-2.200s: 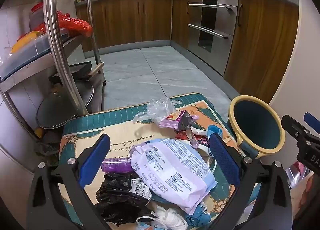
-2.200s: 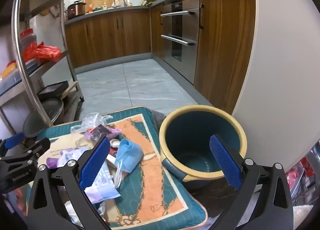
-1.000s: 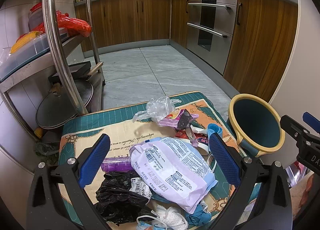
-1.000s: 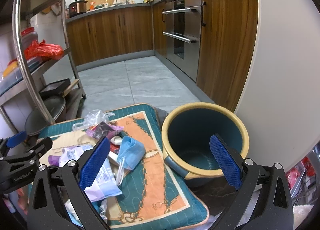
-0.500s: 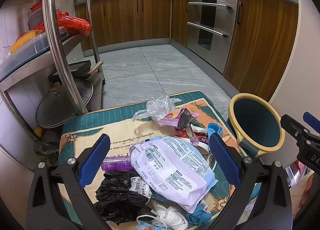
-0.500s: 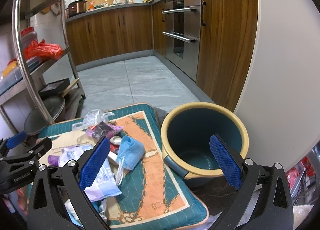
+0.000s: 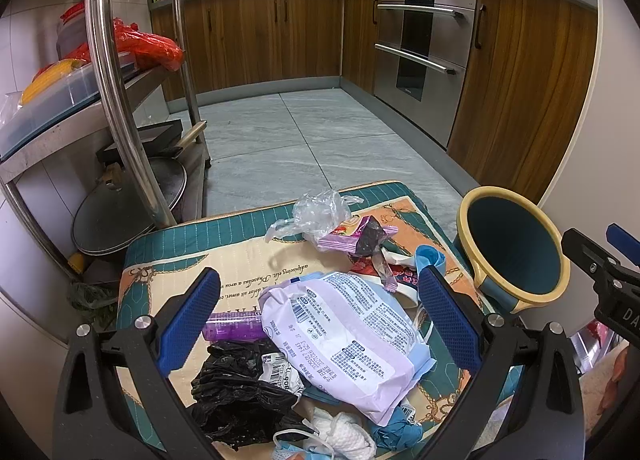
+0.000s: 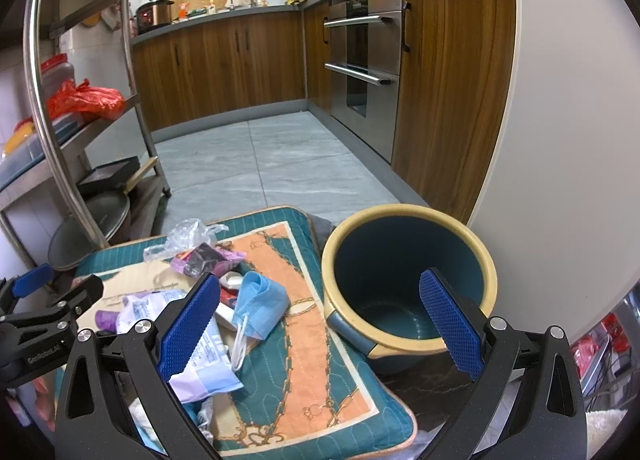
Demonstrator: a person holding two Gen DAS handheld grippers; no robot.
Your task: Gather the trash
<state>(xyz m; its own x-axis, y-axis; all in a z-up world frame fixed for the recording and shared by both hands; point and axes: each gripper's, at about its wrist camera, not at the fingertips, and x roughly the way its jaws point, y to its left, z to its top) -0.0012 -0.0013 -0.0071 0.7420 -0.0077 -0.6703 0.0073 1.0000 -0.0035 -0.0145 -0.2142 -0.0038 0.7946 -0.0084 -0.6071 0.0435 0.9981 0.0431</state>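
Trash lies heaped on a teal-and-orange cushion (image 7: 248, 256) on a kitchen floor: a white-and-lilac wipes pack (image 7: 340, 336) on top, w/ a black plastic bag (image 7: 236, 388), purple tube (image 7: 232, 326), clear crumpled bag (image 7: 320, 212) and blue face mask (image 8: 260, 302) around it. Left gripper (image 7: 318, 322) hovers over the pack, jaws spread wide, holding nothing. Right gripper (image 8: 318, 324) hangs just beside the cushion's edge, also wide open and empty, its far finger in front of a blue bin w/ yellow rim (image 8: 404, 216), which stands touching the cushion. Steel rack (image 7: 108, 72) at left.
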